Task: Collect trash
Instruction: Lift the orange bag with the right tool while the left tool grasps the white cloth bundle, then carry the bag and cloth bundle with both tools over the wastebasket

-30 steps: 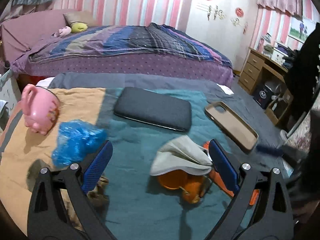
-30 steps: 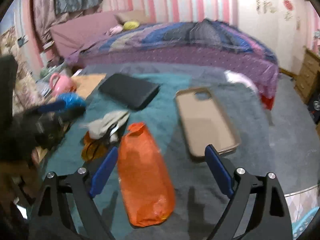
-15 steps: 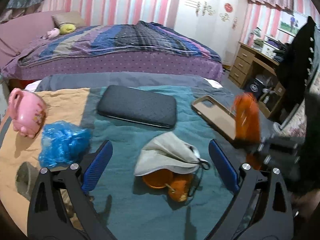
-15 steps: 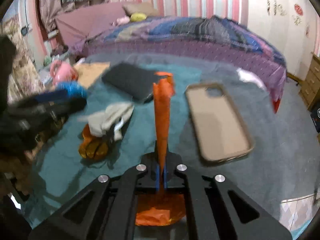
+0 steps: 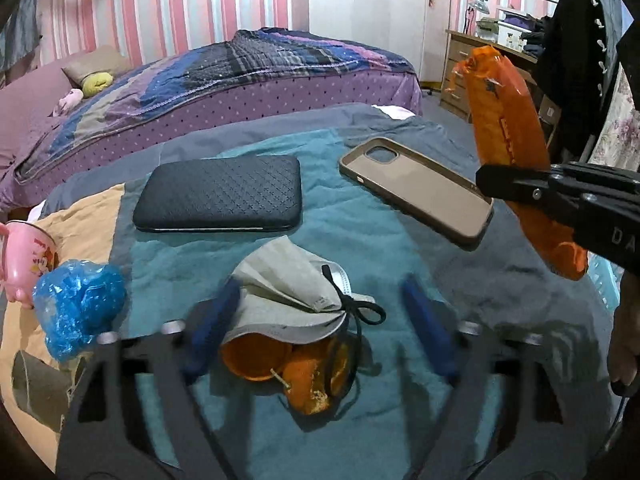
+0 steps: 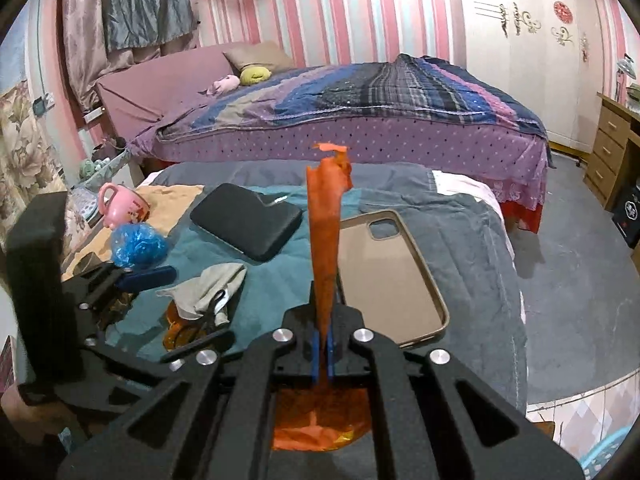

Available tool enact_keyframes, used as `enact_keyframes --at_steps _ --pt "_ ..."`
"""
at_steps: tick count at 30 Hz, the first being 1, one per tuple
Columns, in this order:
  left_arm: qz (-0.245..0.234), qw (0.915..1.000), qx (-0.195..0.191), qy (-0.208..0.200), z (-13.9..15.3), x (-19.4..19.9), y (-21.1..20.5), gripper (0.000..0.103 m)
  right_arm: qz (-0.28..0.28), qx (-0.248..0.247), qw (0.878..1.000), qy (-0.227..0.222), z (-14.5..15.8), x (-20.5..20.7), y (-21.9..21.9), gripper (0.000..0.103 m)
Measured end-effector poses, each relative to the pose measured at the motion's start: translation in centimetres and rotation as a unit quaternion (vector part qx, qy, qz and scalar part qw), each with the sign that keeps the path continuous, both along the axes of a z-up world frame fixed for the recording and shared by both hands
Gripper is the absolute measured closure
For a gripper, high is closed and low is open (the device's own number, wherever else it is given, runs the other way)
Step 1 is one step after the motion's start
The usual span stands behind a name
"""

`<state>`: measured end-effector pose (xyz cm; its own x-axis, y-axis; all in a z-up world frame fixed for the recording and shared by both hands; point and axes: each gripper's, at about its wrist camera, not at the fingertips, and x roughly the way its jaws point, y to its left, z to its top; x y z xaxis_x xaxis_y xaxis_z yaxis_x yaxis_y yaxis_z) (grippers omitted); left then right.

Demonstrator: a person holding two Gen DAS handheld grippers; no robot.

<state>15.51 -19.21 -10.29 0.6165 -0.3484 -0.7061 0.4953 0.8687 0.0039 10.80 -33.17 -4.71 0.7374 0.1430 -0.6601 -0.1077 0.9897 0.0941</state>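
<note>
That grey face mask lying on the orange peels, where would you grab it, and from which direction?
I'd pinch the face mask across its folded grey body, coming down from above. It lies loosely humped over the orange peels, so the raised fold gives the left gripper, whose jaws have just been closing around it, something to squeeze. The thin black ear loop would likely slip.

A home bedroom is shown. Beyond the claw, a bed (image 6: 360, 112) covered by a striped quilt (image 6: 380, 84) is seen, with pillows (image 6: 256, 58) at its head. Pink striped wallpaper (image 6: 352, 28) is hung behind it, and a wooden drawer unit (image 6: 608, 148) is placed far right.
</note>
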Motion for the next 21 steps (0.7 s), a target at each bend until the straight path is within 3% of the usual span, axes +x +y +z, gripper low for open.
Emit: enact_keyframes --at_steps 1,4,7,16,21 --pt "-0.002 1.0 0.0 0.003 -0.1 0.1 0.0 0.052 0.001 0.0 1.0 0.001 -0.1 0.1 0.0 0.101" --pt "-0.007 0.9999 -0.004 0.013 -0.4 0.5 0.1 0.081 0.002 0.0 1.0 0.001 -0.1 0.1 0.2 0.101" --pt "-0.002 0.9997 -0.024 0.004 0.5 0.3 0.7 0.097 0.002 -0.001 1.0 -0.003 0.0 -0.1 0.3 0.101" --pt "0.024 0.9945 -0.083 -0.06 5.6 -2.0 3.9 0.102 -0.003 0.004 1.0 -0.024 1.2 -1.8 0.7 0.101" --pt "0.031 0.9931 -0.084 -0.075 7.1 -3.6 5.2 0.102 0.0 0.003 0.999 -0.037 2.3 -3.3 1.2 0.101"
